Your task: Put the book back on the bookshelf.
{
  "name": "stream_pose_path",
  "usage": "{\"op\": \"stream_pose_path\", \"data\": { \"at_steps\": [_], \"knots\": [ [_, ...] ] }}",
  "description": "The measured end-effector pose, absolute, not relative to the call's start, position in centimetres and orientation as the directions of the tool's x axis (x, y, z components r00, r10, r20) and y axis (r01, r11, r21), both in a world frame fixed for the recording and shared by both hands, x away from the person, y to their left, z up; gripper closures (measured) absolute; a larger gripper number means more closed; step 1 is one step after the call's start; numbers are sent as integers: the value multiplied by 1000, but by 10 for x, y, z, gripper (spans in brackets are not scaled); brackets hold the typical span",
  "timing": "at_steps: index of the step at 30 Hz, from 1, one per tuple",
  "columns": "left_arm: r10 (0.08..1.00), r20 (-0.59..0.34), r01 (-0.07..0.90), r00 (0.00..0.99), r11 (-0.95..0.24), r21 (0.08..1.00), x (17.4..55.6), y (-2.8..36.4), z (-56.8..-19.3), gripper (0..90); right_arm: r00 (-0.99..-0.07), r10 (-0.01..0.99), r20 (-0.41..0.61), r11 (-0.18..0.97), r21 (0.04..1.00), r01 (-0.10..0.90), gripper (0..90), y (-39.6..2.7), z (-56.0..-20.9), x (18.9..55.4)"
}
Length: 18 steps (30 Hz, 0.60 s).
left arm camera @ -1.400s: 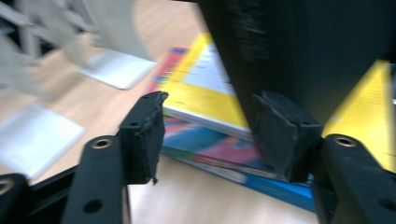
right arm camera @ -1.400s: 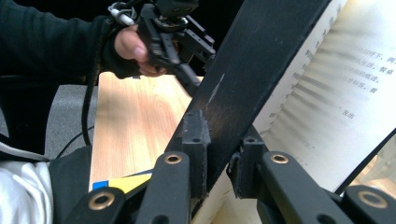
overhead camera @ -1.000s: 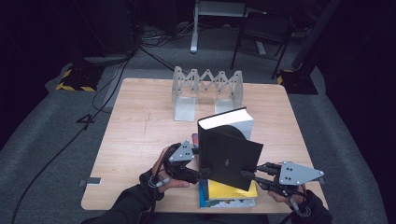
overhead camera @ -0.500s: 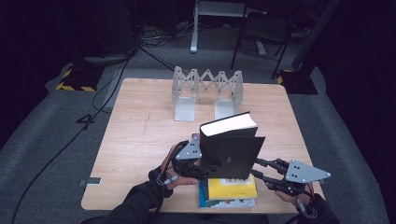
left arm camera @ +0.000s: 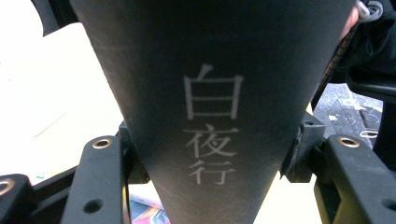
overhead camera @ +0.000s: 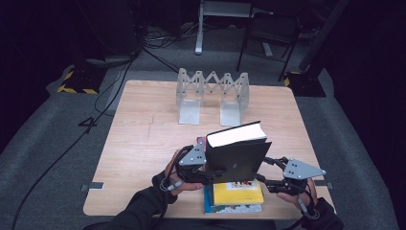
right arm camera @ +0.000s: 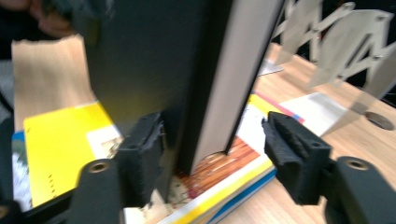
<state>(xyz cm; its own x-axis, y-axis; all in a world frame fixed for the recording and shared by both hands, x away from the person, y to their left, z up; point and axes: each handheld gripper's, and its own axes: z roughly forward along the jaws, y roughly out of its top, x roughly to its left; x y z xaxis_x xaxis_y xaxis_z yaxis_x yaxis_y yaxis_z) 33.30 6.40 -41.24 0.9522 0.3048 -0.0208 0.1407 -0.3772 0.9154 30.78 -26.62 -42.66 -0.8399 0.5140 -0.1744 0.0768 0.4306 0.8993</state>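
While upright on yellow book (overhead camera: 238, 192), black book (overhead camera: 238, 158) sits between both fingers.

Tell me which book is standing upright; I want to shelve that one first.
The black book, the one with white Chinese characters on its spine. It stands on edge atop the yellow book, which lies flat on the stack by the table's near edge.

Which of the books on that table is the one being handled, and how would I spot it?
Look at the near edge of the wooden table, where a small stack of books lies flat, the yellow book on top. Standing upright on that stack is the black book, the only dark one, with pale Chinese characters down its spine.
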Motion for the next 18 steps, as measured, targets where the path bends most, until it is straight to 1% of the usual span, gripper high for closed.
{"op": "stream_pose_path", "data": {
  "at_steps": [3,6,8,9,10,18],
  "knots": [
    [309,-8,127,951,-368,921,331,64,-410,416,-846,495,-200,469,881,66,442,-260,-432,306],
    [304,-14,125,953,-348,929,329,64,-407,420,-854,478,-205,485,872,62,476,-258,-435,305],
    [296,-23,123,955,-325,938,328,65,-403,422,-865,462,-198,489,870,62,537,-257,-436,304],
    [294,-33,127,955,-308,943,327,65,-401,422,-868,458,-194,486,872,61,556,-256,-436,303],
    [291,-24,116,956,-303,946,327,65,-398,423,-870,453,-195,489,870,59,567,-256,-436,302],
    [307,-20,101,952,-252,962,327,60,-376,402,-871,453,-189,490,869,66,593,-256,-437,301]
  ]
}}
